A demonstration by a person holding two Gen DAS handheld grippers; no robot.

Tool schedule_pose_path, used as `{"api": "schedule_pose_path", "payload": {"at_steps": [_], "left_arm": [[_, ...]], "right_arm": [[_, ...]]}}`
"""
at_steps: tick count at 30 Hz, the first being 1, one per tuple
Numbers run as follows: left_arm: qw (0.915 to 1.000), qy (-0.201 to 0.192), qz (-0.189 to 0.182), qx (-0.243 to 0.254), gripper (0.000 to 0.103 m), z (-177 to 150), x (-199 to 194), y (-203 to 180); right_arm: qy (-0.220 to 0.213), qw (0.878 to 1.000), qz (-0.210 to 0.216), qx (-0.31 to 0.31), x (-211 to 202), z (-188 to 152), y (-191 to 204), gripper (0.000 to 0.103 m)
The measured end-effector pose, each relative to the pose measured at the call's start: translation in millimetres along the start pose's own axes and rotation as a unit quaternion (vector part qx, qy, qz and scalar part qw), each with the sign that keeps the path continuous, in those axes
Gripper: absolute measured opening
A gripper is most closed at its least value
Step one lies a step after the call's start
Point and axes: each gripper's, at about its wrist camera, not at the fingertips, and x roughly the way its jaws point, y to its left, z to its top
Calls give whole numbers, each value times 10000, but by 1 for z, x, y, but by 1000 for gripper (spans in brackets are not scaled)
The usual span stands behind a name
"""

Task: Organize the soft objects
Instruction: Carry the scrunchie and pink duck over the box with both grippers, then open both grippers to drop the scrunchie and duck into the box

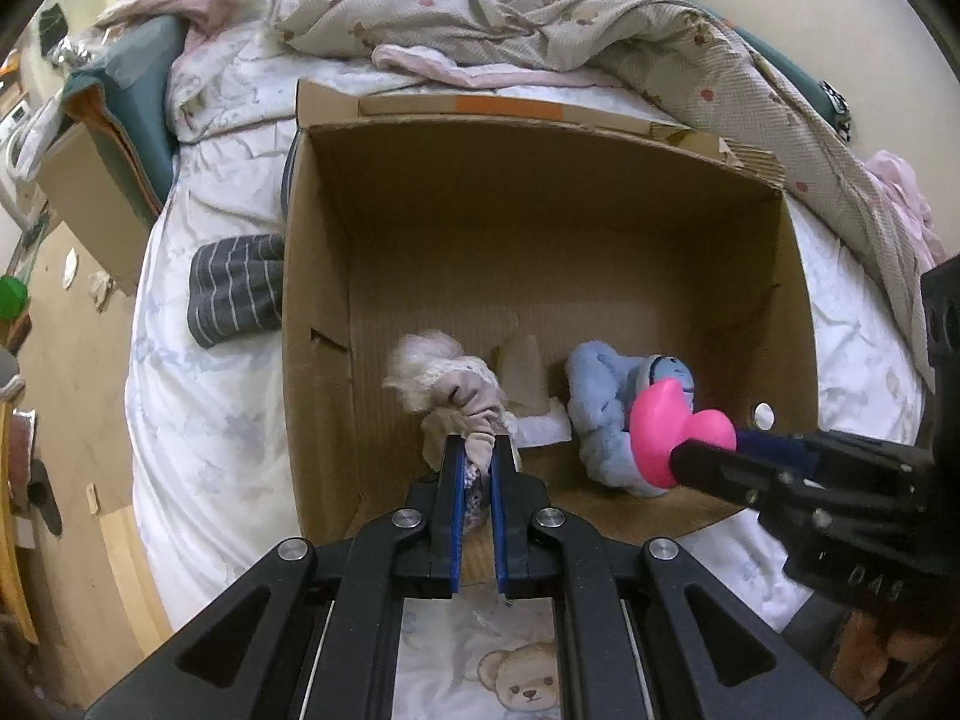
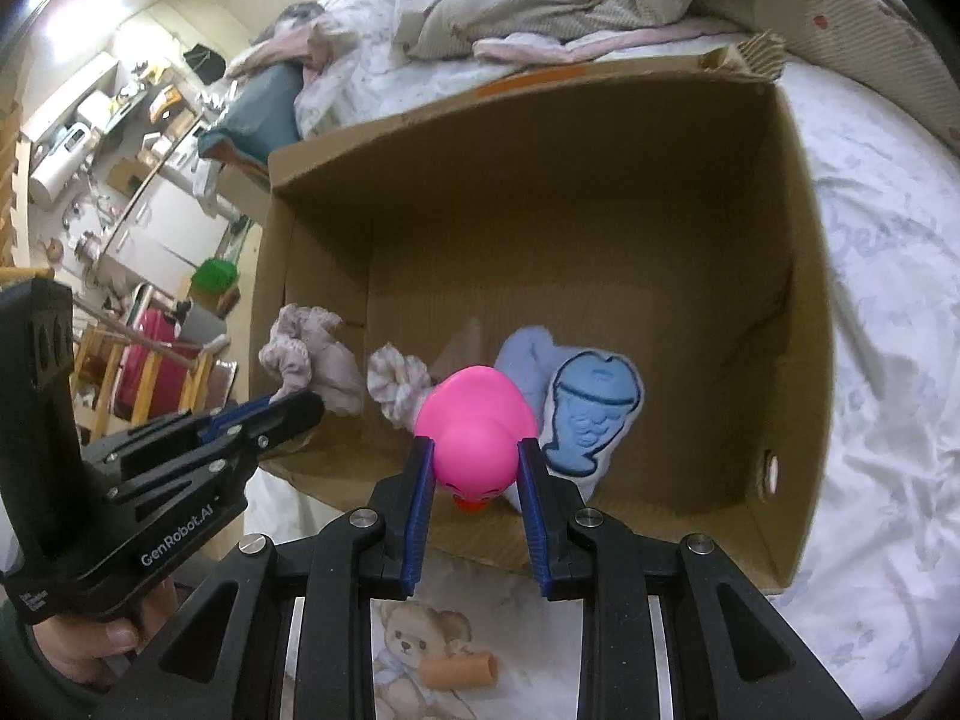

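- Only the right wrist view shows the orange beak of the pink duck (image 2: 474,438), clamped in the right gripper (image 2: 474,462) over the cardboard box (image 2: 600,138).
- Left gripper (image 1: 478,456) is clamped on a beige cloth toy (image 1: 474,402).
- A blue plush (image 2: 591,414) lies in the box, just beyond the duck.

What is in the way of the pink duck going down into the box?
Nothing blocks it. The right claw holds the pink duck over the open cardboard box. A blue plush toy lies on the floor just beside and below it, so the duck may land against that.
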Motion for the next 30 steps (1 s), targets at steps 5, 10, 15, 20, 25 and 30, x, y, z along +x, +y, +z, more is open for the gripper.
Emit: {"api": "schedule_pose_path", "payload": {"at_steps": [5,10,15,20,25,30], "left_arm": [[9998,-24,200,41,7,0,1,1],[9999,-25,164,13,7,0,0,1],[9998,39,179,7,7,0,3,0],[9998,81,165,13,7,-1,4,-1],[9999,94,104,-5,8,-1,3,-1],[9999,96,91,-45,10,-1,2,0]], "right_arm": [[195,9998,-38,-65,11,-1,3,29],[278,9996,-61,-37,15,-2,1,29],[265,9996,-44,17,15,0,0,29],[235,9997,-27,92,13,0,-4,29],[214,9997,-5,131,12,0,-5,29],[149,9997,78,193,9,-1,-7,29]]}}
